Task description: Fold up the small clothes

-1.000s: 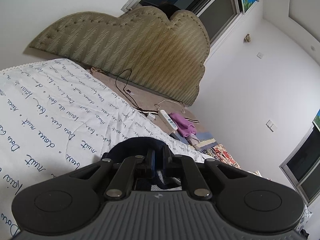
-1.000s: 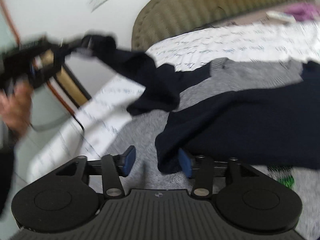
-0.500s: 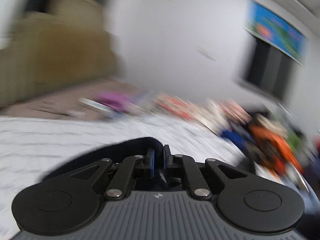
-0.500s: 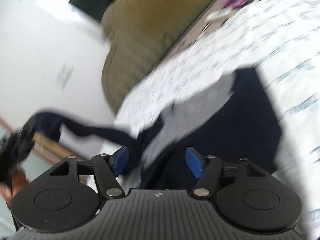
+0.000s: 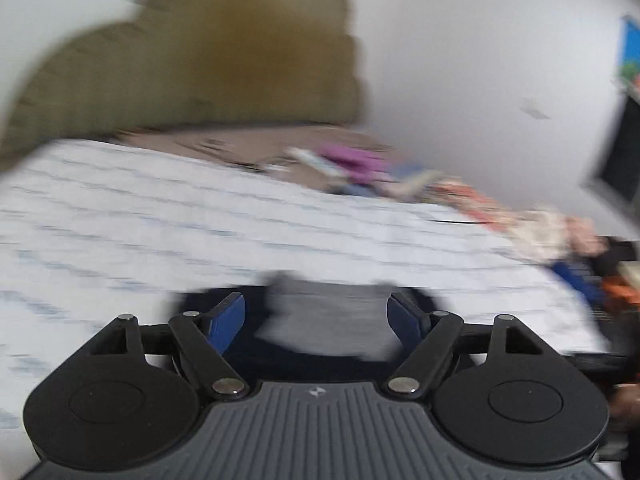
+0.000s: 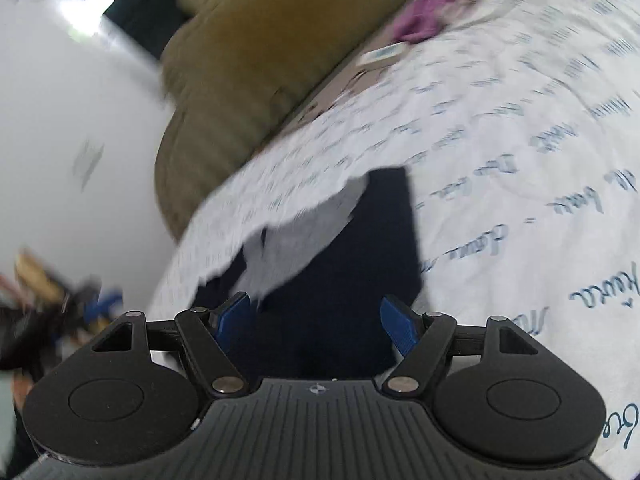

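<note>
While both views are blurry, the top point(image 6: 360, 264) can be made out lying on the bed point(image 6: 520, 152), right in front of both grippers. It is dark blue with a gray part. The left gripper point(image 5: 318, 318) is spread wide and holds nothing. The right gripper point(image 6: 316, 320) is spread wide too, with nothing in it.

What could go wrong? I think the loose gray part could slide or bunch up if a gripper grabs it too fast. A pinch could catch the bed sheet too, since the top lies flat on it. Then the fold would come out crooked.

Counting: one top, two grippers, one bed, one headboard point(image 6: 248, 64). A purple cloth point(image 6: 420, 16) lies well apart, near the headboard. More bright things sit past the bed, too blurry to count.
</note>
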A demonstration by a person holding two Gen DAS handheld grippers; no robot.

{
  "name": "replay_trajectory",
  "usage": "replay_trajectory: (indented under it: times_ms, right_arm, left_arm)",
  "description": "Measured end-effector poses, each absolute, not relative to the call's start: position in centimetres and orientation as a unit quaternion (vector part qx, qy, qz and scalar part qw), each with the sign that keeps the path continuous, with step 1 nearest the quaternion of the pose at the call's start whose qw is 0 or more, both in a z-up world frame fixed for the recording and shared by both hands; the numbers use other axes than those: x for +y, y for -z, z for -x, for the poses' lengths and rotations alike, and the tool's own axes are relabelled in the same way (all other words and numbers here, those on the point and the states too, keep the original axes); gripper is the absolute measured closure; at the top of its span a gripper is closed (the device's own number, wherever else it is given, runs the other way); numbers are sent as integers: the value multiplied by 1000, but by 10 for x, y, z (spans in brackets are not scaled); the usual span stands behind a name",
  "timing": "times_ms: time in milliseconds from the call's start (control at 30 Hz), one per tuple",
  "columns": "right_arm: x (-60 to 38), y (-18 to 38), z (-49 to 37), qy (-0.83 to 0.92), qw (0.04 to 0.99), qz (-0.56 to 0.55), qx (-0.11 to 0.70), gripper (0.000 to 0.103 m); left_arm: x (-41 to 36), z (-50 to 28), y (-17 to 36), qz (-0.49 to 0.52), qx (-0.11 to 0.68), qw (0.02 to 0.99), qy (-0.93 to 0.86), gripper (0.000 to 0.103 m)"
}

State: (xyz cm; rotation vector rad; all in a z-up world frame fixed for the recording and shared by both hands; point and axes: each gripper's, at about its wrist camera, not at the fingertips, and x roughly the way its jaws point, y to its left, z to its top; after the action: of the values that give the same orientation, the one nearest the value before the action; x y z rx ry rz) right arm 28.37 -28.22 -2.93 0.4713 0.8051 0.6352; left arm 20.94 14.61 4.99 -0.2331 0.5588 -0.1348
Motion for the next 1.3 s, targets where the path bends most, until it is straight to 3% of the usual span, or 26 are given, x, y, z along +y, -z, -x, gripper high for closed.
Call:
replay_trajectory:
  times_ms: [167, 300, 367, 433, 500, 833, 1033, 1167, 1300]
  right_arm:
    - [-269, 32, -257, -276, 858, -127, 413, 28]
    - [-261, 52, -253, -280, 840, -141, 443, 33]
    - [-254, 57, -252, -279, 841, -142, 442, 44]
    - [-249, 58, -253, -267, 846, -136, 441, 76]
    - [-250, 54, -254, -284, 839, -153, 439, 88]
    - [-279, -29, -288, -298, 882, -167, 324, 88]
    - [-298, 24, -331, -229, 873, -151, 402, 88]
    - [-293, 37, -330, -227, 871, -160, 406, 88]
    - [-314, 31, -330, -206, 880, -182, 387, 88]
  left_arm:
    - [162, -205, -7, 75, 265, 961, -24, 25]
    - [147, -215, 16, 62, 253, 965, -21, 25]
    - [134, -216, 20, 52, 238, 970, -8, 25]
    - [122, -219, 22, 33, 226, 974, -14, 24]
    - [116, -216, 23, 27, 220, 975, -8, 23]
    - [123, -234, 21, 26, 219, 975, -14, 22]
    - [163, -264, 28, 109, 276, 955, -24, 17]
    - [170, -312, 44, 143, 380, 914, 13, 17]
    - [176, -328, 45, 179, 396, 901, 14, 17]
